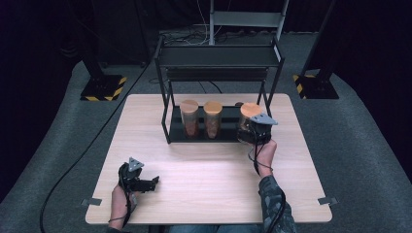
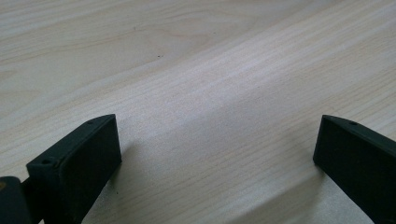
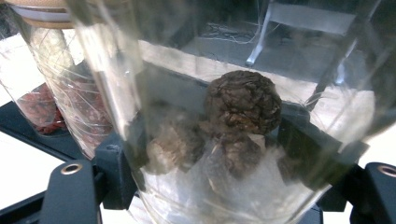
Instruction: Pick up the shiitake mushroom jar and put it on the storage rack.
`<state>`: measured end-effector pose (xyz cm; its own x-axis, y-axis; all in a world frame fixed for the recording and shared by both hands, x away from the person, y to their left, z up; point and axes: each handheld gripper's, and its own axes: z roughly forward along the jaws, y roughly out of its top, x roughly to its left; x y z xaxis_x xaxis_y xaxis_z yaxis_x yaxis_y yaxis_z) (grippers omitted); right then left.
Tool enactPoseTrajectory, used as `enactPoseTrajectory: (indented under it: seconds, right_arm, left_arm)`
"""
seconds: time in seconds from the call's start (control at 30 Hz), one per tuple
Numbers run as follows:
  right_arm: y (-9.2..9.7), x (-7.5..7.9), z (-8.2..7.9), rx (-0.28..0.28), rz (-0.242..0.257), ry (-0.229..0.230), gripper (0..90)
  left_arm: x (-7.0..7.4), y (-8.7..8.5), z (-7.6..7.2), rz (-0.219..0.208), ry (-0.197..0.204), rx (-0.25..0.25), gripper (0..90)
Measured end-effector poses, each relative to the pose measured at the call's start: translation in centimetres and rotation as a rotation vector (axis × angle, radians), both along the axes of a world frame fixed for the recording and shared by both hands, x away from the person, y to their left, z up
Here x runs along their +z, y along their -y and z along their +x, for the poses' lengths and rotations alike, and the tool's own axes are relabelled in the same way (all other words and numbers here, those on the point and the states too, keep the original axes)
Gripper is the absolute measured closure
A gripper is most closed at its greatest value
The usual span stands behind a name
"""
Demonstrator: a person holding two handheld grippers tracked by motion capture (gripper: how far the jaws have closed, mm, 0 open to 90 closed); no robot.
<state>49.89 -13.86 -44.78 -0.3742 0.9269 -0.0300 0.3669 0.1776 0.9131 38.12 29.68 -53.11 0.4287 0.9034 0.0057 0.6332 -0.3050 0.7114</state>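
Note:
A clear jar (image 1: 250, 110) with a wooden lid stands at the right end of the black rack's lower shelf (image 1: 176, 132), and my right gripper (image 1: 252, 132) is shut on it. In the right gripper view the jar (image 3: 243, 102) sits between the jaws of that gripper (image 3: 215, 163), with dark brown wrinkled lumps inside it. Whether the jar rests on the shelf or hangs just above it, I cannot tell. My left gripper (image 1: 147, 183) lies low over the table's near left part. Its jaws stand wide open over bare wood (image 2: 217, 135).
Two more wooden-lidded jars (image 1: 189, 117) (image 1: 212, 118) with reddish contents stand side by side on the lower shelf, left of the held jar. The rack's upper shelf (image 1: 218, 56) hangs over them. The wooden table (image 1: 209, 170) stretches between my hands.

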Motion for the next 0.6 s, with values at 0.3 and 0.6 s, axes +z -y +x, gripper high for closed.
enactPoseTrajectory:
  seconds: [0.3, 0.6]
  right_arm:
    - [-0.26, 0.14, 0.41, 0.000, -0.009, -0.004, 24.6]
    - [-0.42, 0.19, 0.81, -0.002, -0.013, -0.007, 24.6]
  left_arm:
    - [0.00, 0.01, 0.00, -0.001, 0.000, 0.001, 0.1]
    - [0.00, 0.01, 0.00, 0.000, 0.000, 0.000, 0.2]
